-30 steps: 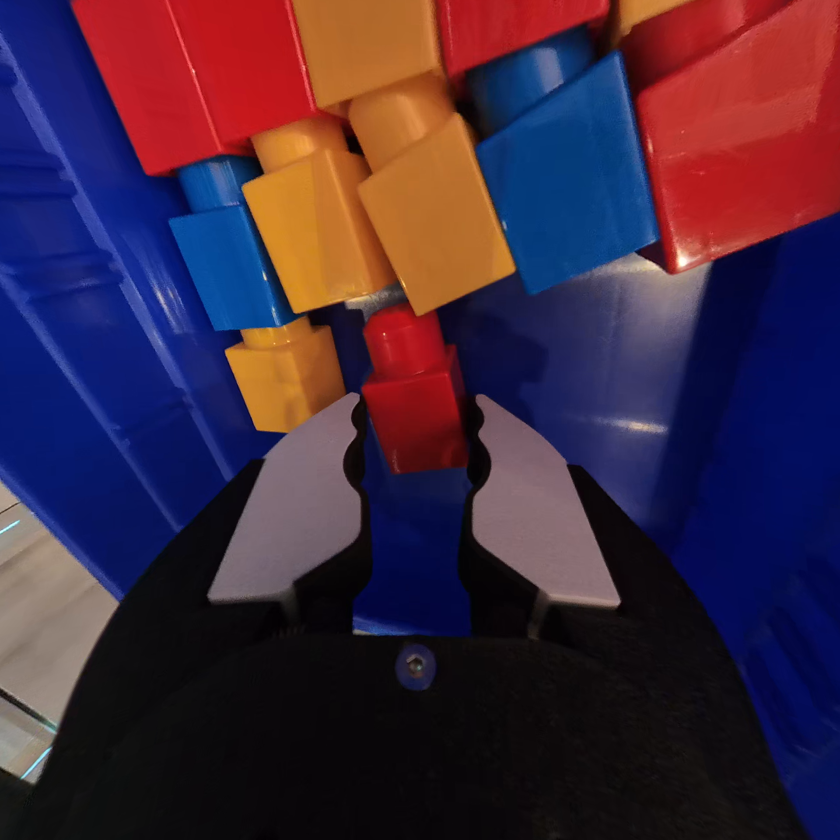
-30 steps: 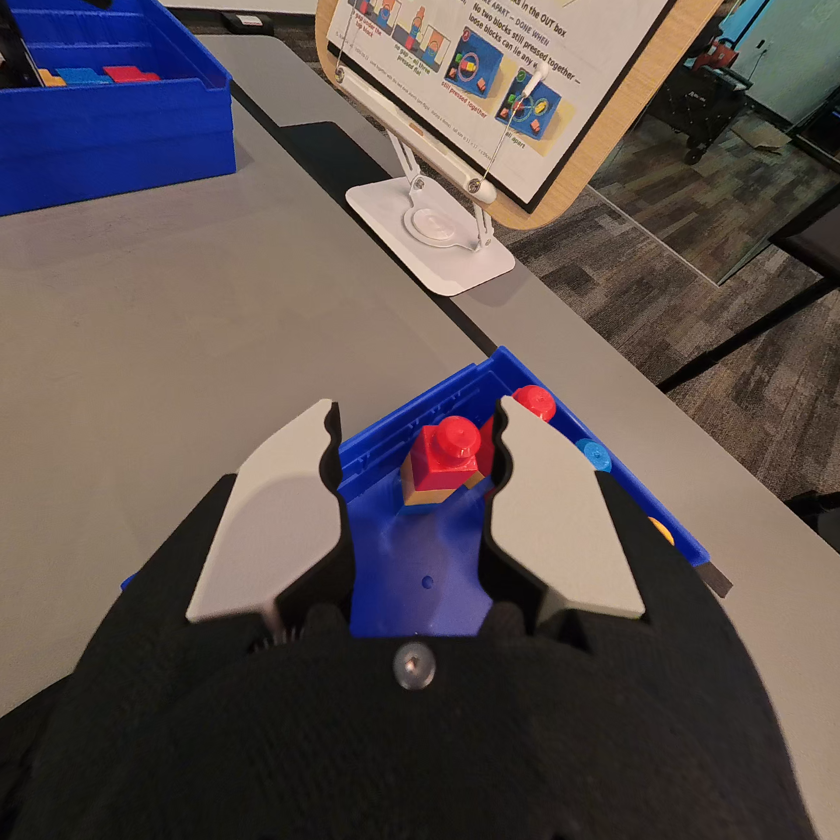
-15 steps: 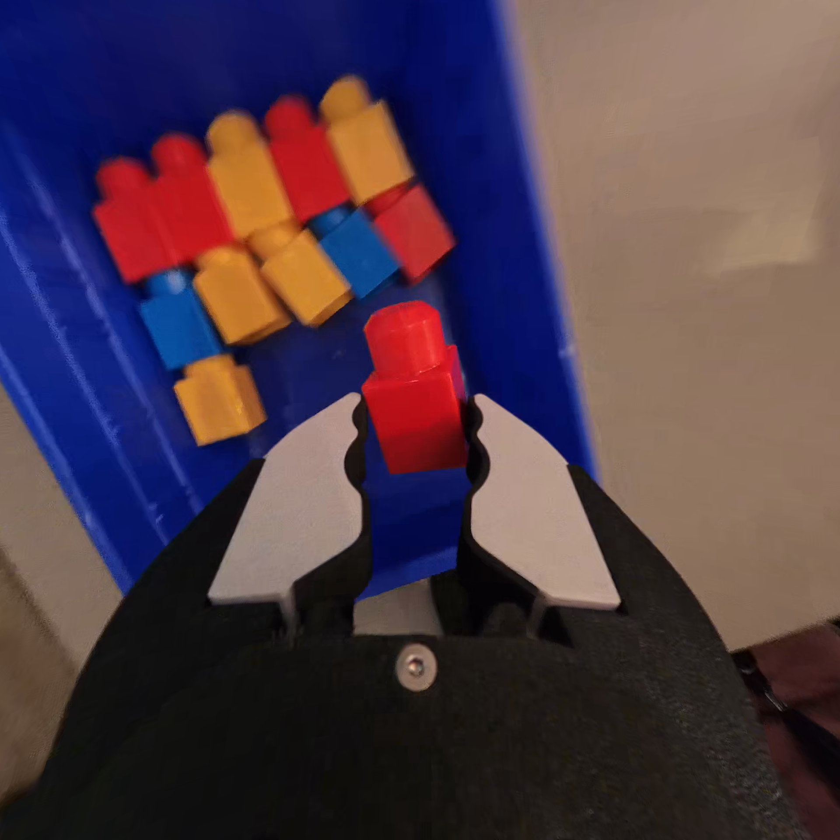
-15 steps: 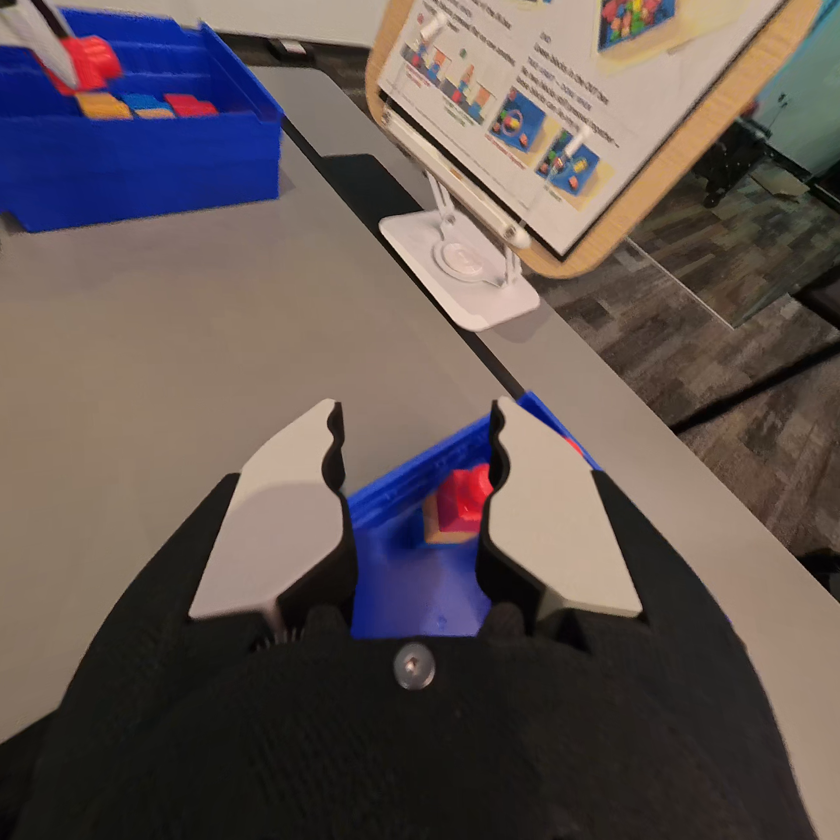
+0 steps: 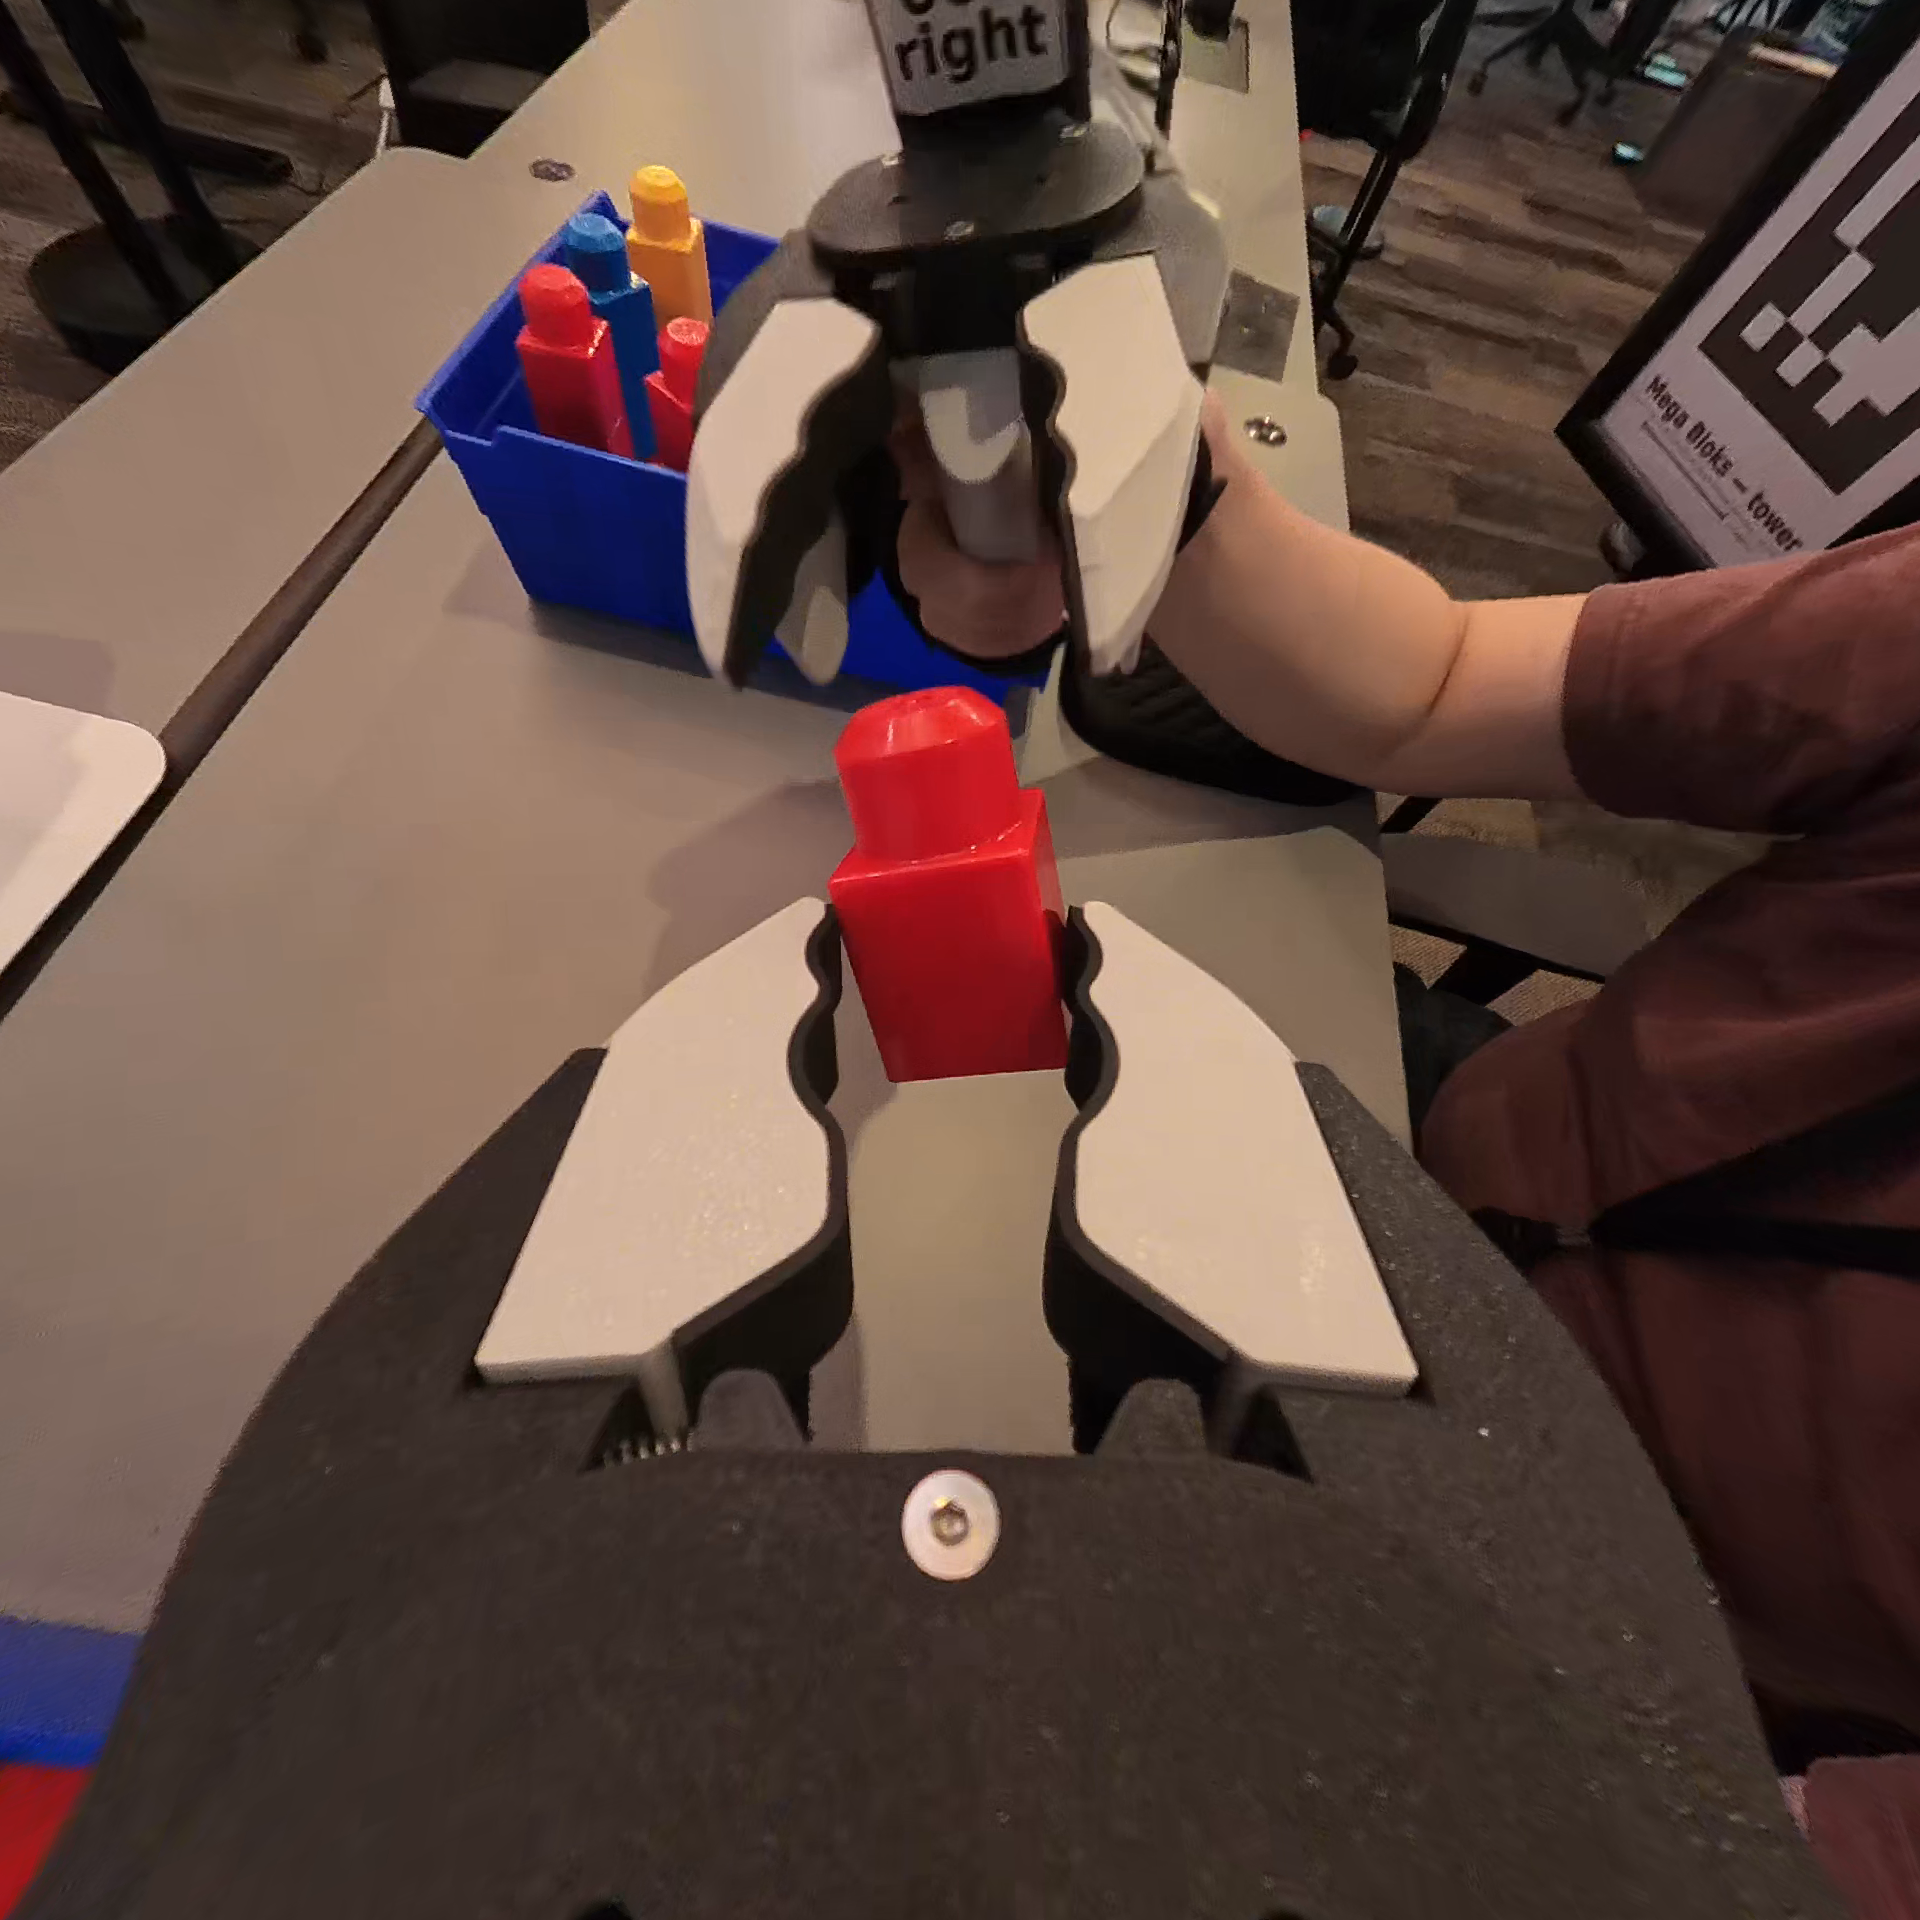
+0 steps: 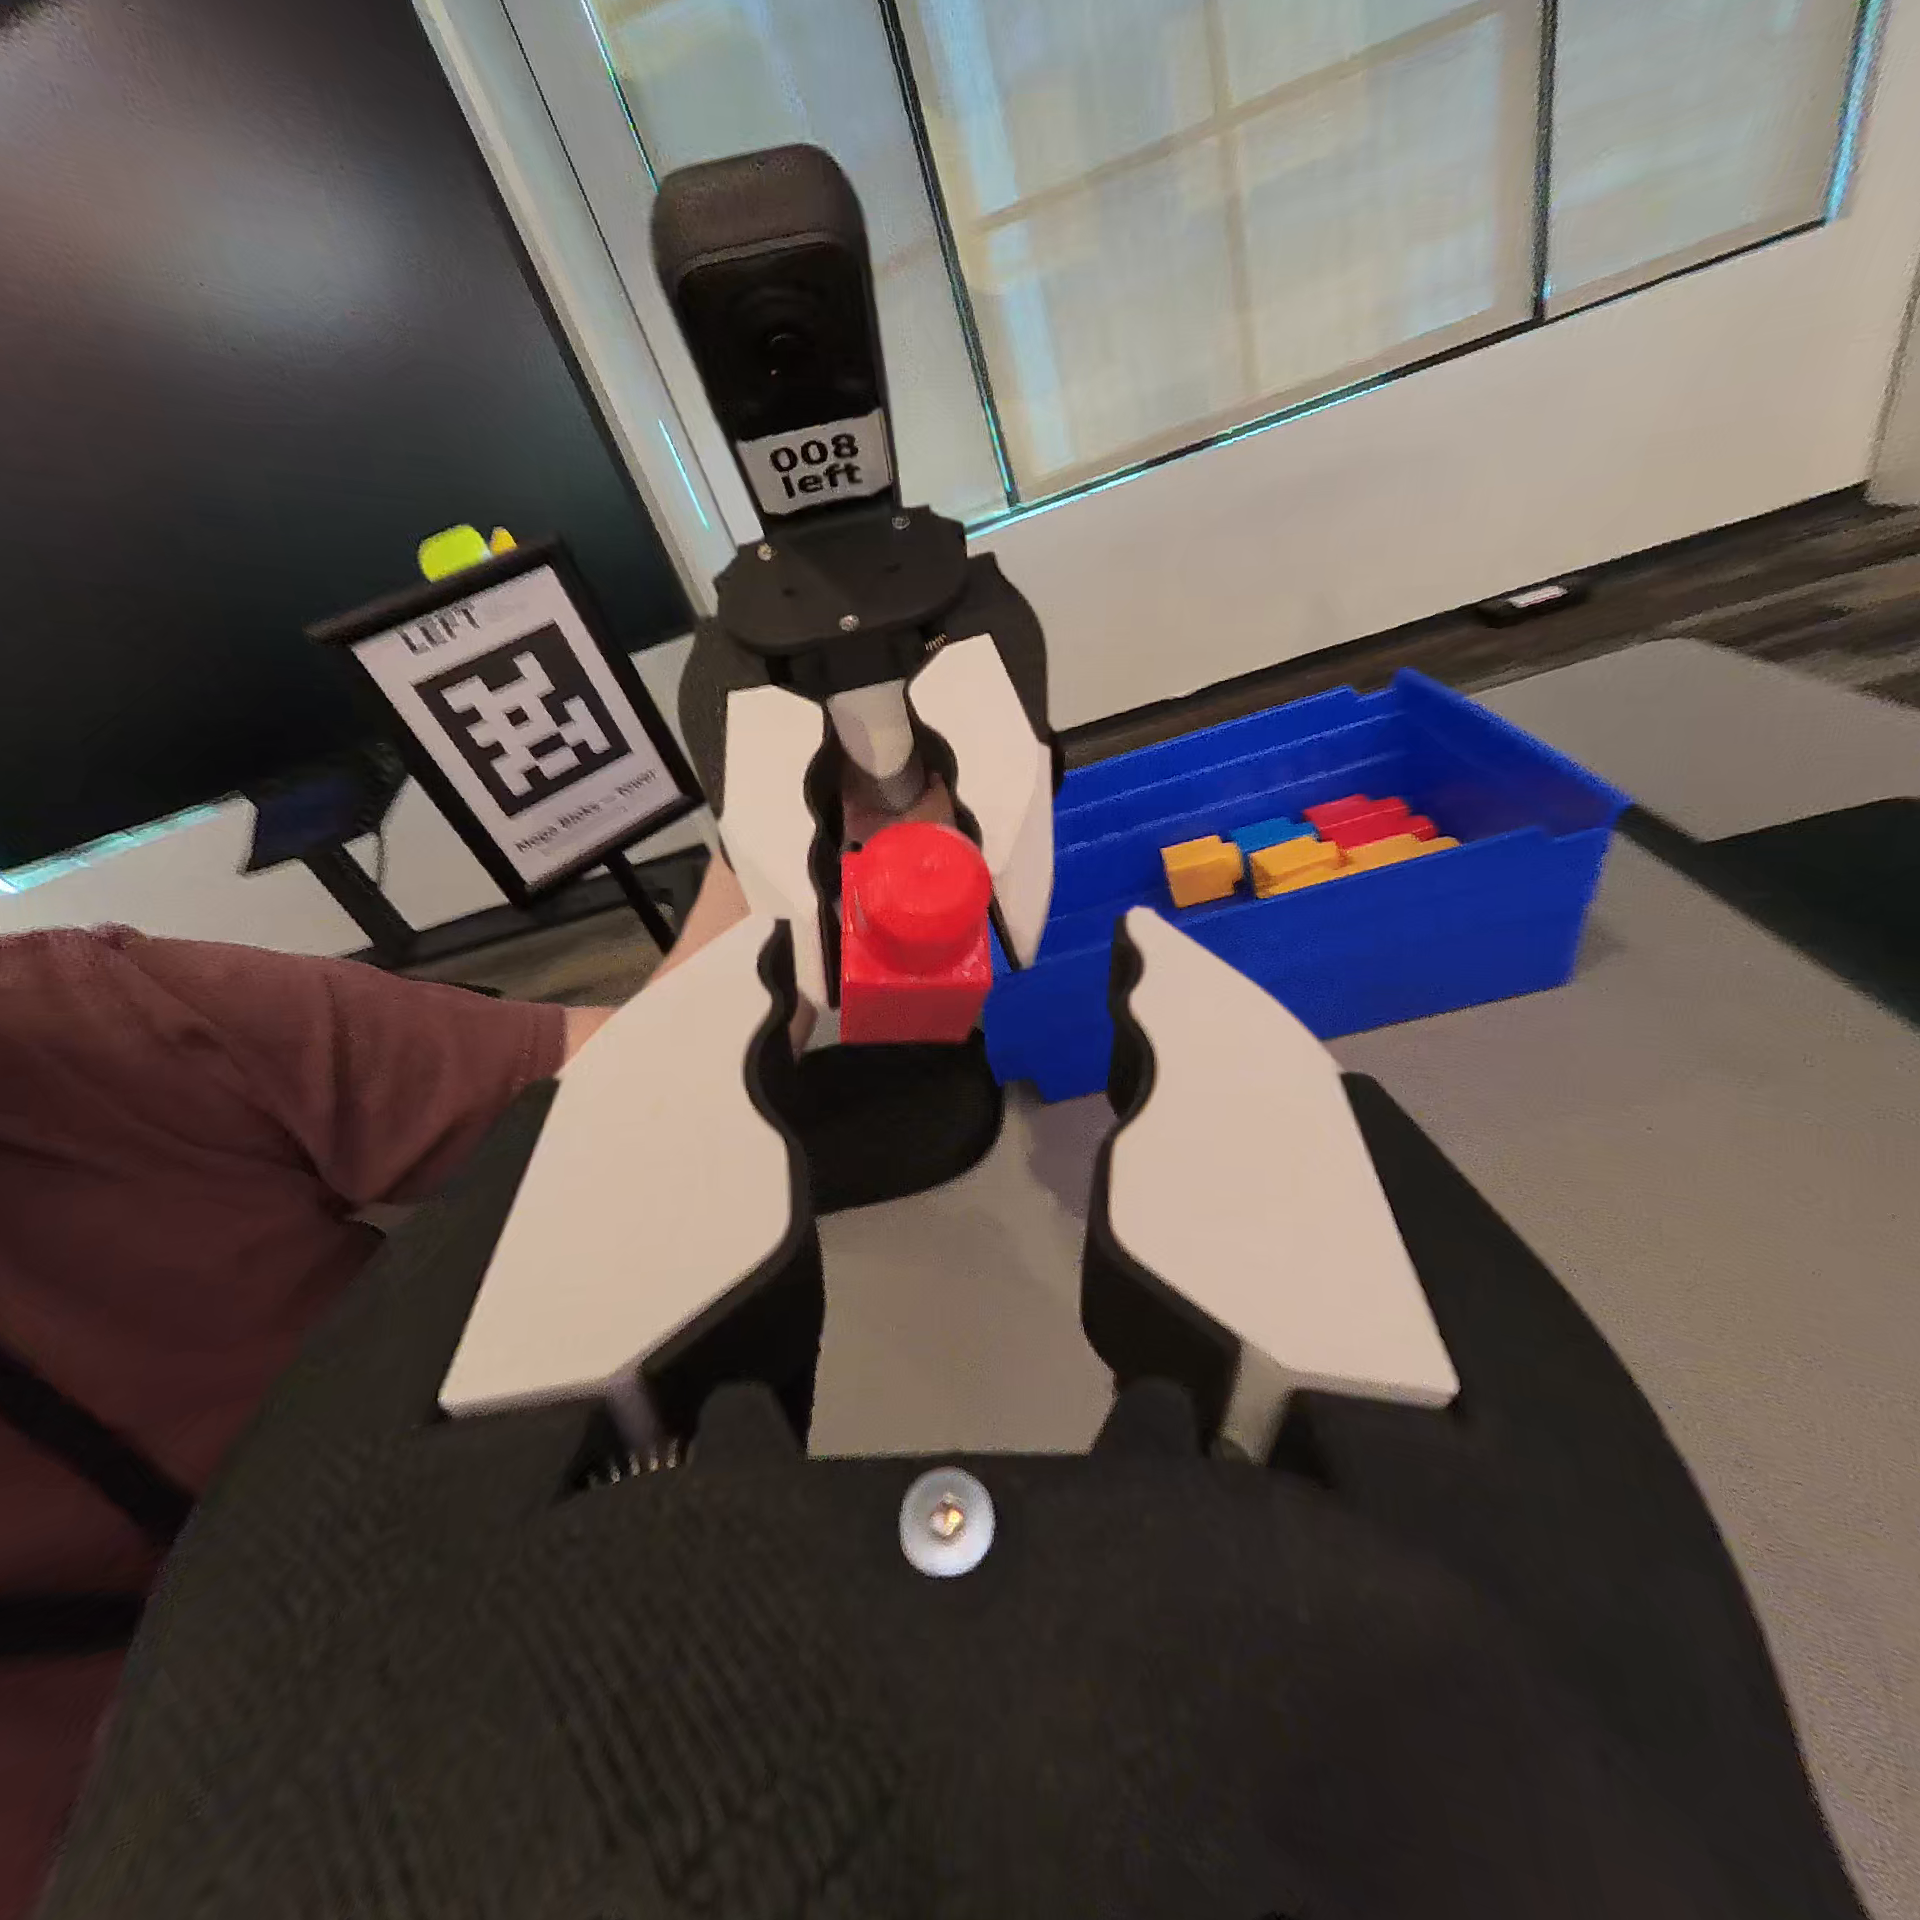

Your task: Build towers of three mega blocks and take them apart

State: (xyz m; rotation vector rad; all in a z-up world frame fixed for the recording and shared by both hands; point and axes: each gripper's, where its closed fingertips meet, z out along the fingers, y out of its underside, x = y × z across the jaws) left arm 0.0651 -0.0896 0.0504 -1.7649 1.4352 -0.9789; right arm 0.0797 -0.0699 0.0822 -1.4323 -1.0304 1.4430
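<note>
Left claw (image 5: 948, 940) gripping red block (image 5: 951, 935), blue bin (image 5: 582, 520) behind

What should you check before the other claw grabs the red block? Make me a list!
1. Red block clamped in the left gripper: ok.
2. Right gripper open with nothing in it: ok.
3. Block's round stud pointing toward the right gripper: ok.
4. The two grippers lined up, facing each other: ok.
5. Gray table bare beneath them: ok.
6. Right fingers around the block: not ok, they are short of it.
</note>
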